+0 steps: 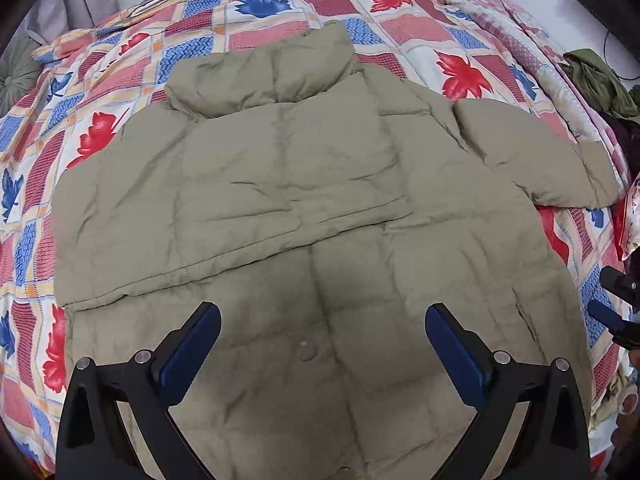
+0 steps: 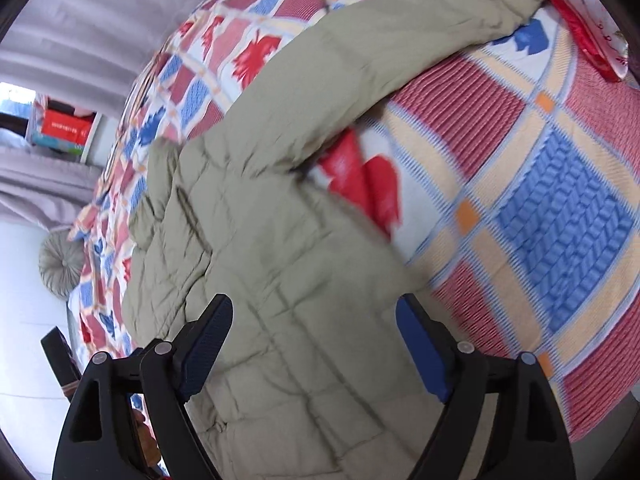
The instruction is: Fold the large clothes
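Note:
A khaki puffer jacket (image 1: 280,168) lies flat on the bed, collar (image 1: 264,76) at the far side. One sleeve (image 1: 200,232) is folded across its body; the other sleeve (image 1: 540,152) stretches out to the right. My left gripper (image 1: 323,309) hovers open over the jacket's lower part near a snap button (image 1: 306,350), nothing between its fingers. My right gripper (image 2: 315,300) is open above the jacket (image 2: 280,240) beside the outstretched sleeve (image 2: 400,40), holding nothing. Its fingers (image 1: 604,312) show at the right edge of the left wrist view.
A patchwork quilt (image 1: 400,20) with red and blue leaves covers the bed. A round grey cushion (image 1: 16,76) sits at the left edge, dark green clothes (image 1: 600,80) at the right. A red bag (image 2: 584,32) lies near the sleeve's cuff. Grey curtains (image 2: 80,20) hang behind.

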Action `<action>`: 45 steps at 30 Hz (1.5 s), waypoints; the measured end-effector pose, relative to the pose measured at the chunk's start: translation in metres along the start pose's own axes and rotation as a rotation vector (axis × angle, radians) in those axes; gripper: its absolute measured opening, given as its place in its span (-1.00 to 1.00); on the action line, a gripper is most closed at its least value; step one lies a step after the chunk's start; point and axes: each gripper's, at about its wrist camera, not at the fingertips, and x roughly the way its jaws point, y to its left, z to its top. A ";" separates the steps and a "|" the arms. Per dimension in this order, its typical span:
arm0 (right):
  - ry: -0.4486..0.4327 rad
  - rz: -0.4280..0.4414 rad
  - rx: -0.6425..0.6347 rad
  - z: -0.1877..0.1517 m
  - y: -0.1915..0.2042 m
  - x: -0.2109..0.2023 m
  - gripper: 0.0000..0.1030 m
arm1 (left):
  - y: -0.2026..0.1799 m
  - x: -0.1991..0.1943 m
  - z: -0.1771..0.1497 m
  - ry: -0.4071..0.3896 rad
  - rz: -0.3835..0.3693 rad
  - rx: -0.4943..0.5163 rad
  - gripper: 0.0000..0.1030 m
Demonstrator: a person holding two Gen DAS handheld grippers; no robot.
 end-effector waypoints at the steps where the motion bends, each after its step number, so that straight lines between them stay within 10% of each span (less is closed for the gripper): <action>1: -0.014 0.004 0.012 0.005 -0.007 -0.003 0.68 | -0.009 0.002 0.002 0.001 -0.005 0.010 0.99; 35: -0.272 0.219 0.493 0.226 -0.154 0.025 0.65 | -0.094 0.036 0.048 0.023 0.008 -0.027 0.99; 37: -0.248 0.243 0.540 0.229 -0.156 0.029 0.14 | -0.090 0.035 0.050 0.021 0.009 -0.035 0.98; 39: -0.202 0.269 0.578 0.232 -0.158 0.035 -0.89 | -0.086 0.032 0.051 0.014 0.010 -0.042 0.98; 45: -0.224 0.355 0.501 0.237 -0.125 0.020 -0.91 | -0.062 0.024 0.054 -0.002 0.016 -0.063 0.99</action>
